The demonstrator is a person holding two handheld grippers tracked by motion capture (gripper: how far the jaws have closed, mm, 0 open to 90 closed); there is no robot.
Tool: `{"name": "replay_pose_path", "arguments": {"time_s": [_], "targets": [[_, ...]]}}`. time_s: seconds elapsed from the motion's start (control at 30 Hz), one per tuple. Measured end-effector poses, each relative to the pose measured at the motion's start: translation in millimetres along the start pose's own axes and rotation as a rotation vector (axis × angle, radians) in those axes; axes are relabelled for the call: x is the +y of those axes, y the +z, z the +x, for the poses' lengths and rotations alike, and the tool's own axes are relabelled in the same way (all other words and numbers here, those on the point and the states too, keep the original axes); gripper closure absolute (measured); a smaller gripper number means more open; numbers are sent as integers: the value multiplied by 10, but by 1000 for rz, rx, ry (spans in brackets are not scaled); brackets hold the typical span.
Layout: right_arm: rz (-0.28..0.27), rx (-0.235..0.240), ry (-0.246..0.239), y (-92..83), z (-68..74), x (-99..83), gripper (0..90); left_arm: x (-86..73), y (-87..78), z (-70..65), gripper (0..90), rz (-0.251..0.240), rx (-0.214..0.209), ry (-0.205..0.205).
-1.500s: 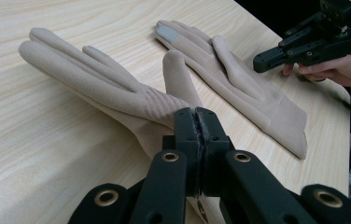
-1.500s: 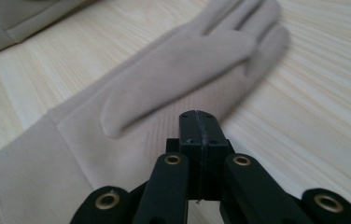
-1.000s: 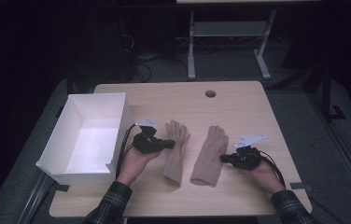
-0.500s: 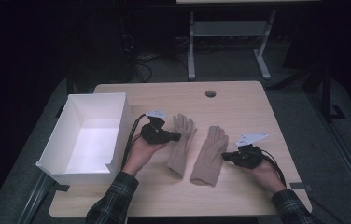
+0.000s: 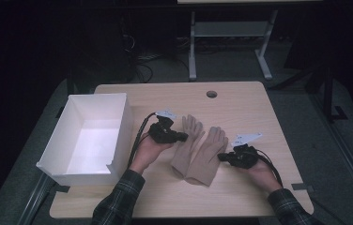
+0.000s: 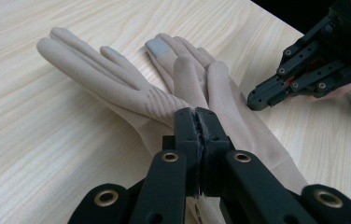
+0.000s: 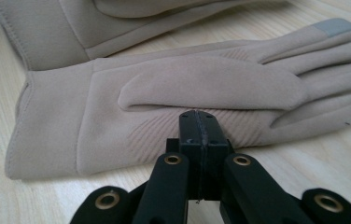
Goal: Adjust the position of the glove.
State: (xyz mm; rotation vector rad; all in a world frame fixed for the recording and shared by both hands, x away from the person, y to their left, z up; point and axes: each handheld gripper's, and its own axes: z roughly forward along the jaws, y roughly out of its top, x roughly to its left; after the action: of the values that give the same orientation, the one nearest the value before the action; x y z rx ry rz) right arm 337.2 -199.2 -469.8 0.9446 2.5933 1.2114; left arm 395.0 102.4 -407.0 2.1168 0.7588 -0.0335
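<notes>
I am keeping both sets of fingers clenched on nothing. The two beige gloves (image 5: 198,150) are lying side by side, overlapping, mid-table (image 5: 240,101). My left gripper (image 5: 183,136) is pointing at the left glove's edge, my right gripper (image 5: 221,157) at the right glove's edge.

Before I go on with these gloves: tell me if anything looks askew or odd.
The two beige gloves are not laid neatly: their cuffs overlap while the fingers splay apart. Both tongs, left and right, are shut at the gloves' outer edges. The white box sits normally.
</notes>
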Motion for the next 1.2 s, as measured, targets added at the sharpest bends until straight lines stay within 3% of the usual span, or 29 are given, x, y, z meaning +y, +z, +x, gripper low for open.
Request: {"name": "replay_pose_path", "arguments": {"time_s": [0.07,0.53,1.0,1.2], "targets": [[-4,4,-18,22,13,7,898,21,12,-11,885,4,-2,7],[1,21,-19,75,72,38,898,180,186,-156,885,9,-18,58],[0,27,-22,83,82,38,898,174,483,-417,884,39,-80,102],[0,26,-22,88,79,35,898,144,591,-478,883,53,-100,95]]}}
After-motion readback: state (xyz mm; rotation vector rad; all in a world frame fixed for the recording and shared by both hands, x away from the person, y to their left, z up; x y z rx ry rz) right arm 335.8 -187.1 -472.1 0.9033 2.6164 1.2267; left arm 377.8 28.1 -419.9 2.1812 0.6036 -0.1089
